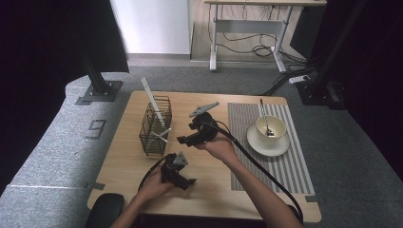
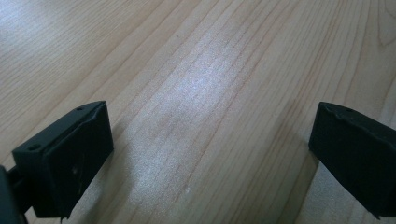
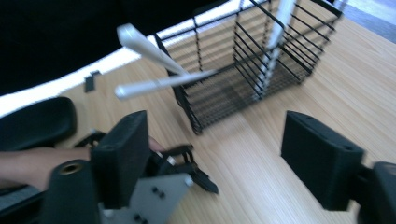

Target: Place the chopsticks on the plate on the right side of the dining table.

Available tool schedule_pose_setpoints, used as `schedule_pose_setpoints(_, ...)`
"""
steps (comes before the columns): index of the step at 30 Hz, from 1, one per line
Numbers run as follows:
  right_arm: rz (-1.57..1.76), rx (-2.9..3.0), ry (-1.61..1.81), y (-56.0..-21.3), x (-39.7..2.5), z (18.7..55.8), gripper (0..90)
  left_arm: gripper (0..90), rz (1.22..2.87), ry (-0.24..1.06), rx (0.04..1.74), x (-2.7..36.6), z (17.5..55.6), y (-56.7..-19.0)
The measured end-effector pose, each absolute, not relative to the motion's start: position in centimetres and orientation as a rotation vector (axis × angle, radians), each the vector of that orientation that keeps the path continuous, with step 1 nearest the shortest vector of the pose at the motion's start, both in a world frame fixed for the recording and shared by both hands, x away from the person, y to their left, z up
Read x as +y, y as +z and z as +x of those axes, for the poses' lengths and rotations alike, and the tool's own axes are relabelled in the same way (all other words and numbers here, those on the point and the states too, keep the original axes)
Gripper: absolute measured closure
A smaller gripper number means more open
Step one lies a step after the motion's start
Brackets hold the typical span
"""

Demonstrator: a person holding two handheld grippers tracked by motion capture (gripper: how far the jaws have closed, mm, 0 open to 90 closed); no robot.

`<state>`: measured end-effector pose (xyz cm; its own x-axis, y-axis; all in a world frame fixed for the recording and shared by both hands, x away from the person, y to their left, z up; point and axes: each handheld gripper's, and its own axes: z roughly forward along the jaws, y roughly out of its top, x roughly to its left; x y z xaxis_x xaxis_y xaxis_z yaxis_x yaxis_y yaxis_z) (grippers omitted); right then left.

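Observation:
My left gripper [image 1: 187, 182] rests low near the table's front edge, held by the left hand. In its own view, my left gripper [image 2: 210, 144] is open over bare wood with nothing between the jaws. My right gripper [image 1: 184, 141] hovers mid-table and points left toward a black wire basket [image 1: 154, 130]. In its own view, my right gripper [image 3: 217, 140] is open and holds nothing. The basket [image 3: 189, 112] stands just ahead of it. White utensil handles [image 3: 154, 85] stick out of the basket's near side, and a long white utensil [image 1: 153, 99] leans out the top.
A striped placemat [image 1: 290, 166] covers the table's right side. On it sit a white saucer [image 1: 259, 145] and a cup [image 1: 275, 130] with a spoon [image 1: 263, 114] in it. The left gripper [image 3: 194, 175] and a hand [image 3: 42, 163] lie below the basket. Black curtains flank the table.

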<state>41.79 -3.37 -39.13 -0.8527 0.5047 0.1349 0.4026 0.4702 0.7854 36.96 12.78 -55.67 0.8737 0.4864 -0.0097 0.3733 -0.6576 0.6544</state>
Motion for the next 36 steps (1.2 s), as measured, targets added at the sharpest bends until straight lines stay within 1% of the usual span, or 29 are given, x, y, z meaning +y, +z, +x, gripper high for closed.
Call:
schedule_pose_setpoints(1, 0.793, 2.602, 1.358, -38.9, -2.9, 42.0, 26.5, 0.0, 2.36, 0.217, 0.618, 12.8, 37.0, -55.7)
schedule_pose_setpoints(9, 0.777, 2.584, 1.324, -38.5, -1.1, 42.3, 25.5, 0.0, 2.361, 0.216, 0.614, 12.8, 37.0, -55.7)
schedule_pose_setpoints(16, 0.741, 2.586, 1.32, -38.3, 0.4, 42.5, 32.0, 0.0, 2.364, 0.216, 0.61, 12.8, 37.0, -55.7)
schedule_pose_setpoints(20, 0.711, 2.583, 1.312, -38.5, 1.0, 42.6, 39.9, 0.0, 2.361, 0.215, 0.615, 12.8, 36.9, -55.7)
schedule_pose_setpoints(21, 0.711, 2.583, 1.312, -38.5, 1.0, 42.6, 39.9, 0.0, 2.362, 0.215, 0.616, 12.8, 36.9, -55.7)
schedule_pose_setpoints(22, 0.699, 2.578, 1.313, -38.7, 1.3, 42.6, 43.0, 0.0, 2.362, 0.216, 0.613, 12.8, 37.0, -55.7)
schedule_pose_setpoints(23, 0.699, 2.578, 1.313, -38.7, 1.3, 42.6, 43.0, 0.0, 2.362, 0.216, 0.613, 12.8, 37.0, -55.7)
schedule_pose_setpoints(24, 0.685, 2.567, 1.32, -38.8, 1.5, 42.6, 48.2, 0.0, 2.362, 0.216, 0.615, 12.8, 36.9, -55.7)
schedule_pose_setpoints(26, 0.662, 2.555, 1.319, -38.8, 1.7, 42.4, 54.3, 0.0, 2.362, 0.216, 0.613, 12.8, 37.0, -55.7)
schedule_pose_setpoints(27, 0.662, 2.555, 1.319, -38.8, 1.7, 42.4, 54.3, 0.0, 2.362, 0.216, 0.613, 12.8, 37.0, -55.7)
schedule_pose_setpoints(28, 0.638, 2.532, 1.319, -38.8, 1.9, 42.2, 59.9, 0.0, 2.362, 0.217, 0.612, 12.8, 37.0, -55.7)
schedule_pose_setpoints(30, 0.627, 2.525, 1.314, -38.7, 1.9, 42.2, 61.3, 0.0, 2.362, 0.217, 0.612, 12.8, 37.0, -55.7)
schedule_pose_setpoints(31, 0.62, 2.518, 1.306, -38.7, 1.9, 42.1, 64.0, 0.0, 2.363, 0.217, 0.611, 12.8, 37.0, -55.7)
schedule_pose_setpoints(32, 0.602, 2.505, 1.296, -38.6, 2.0, 42.0, 70.0, 0.0, 2.363, 0.218, 0.611, 12.8, 37.0, -55.7)
schedule_pose_setpoints(33, 0.602, 2.505, 1.296, -38.6, 2.0, 42.0, 70.0, 0.0, 2.363, 0.218, 0.611, 12.8, 37.0, -55.7)
schedule_pose_setpoints(34, 0.59, 2.497, 1.3, -38.5, 2.0, 41.8, 75.7, 0.0, 2.362, 0.217, 0.611, 12.8, 37.0, -55.7)
schedule_pose_setpoints(35, 0.59, 2.497, 1.3, -38.5, 2.0, 41.8, 75.7, 0.0, 2.362, 0.217, 0.611, 12.8, 37.0, -55.7)
schedule_pose_setpoints(36, 0.582, 2.493, 1.301, -38.5, 2.0, 41.8, 78.0, 0.0, 2.362, 0.216, 0.612, 12.8, 37.0, -55.7)
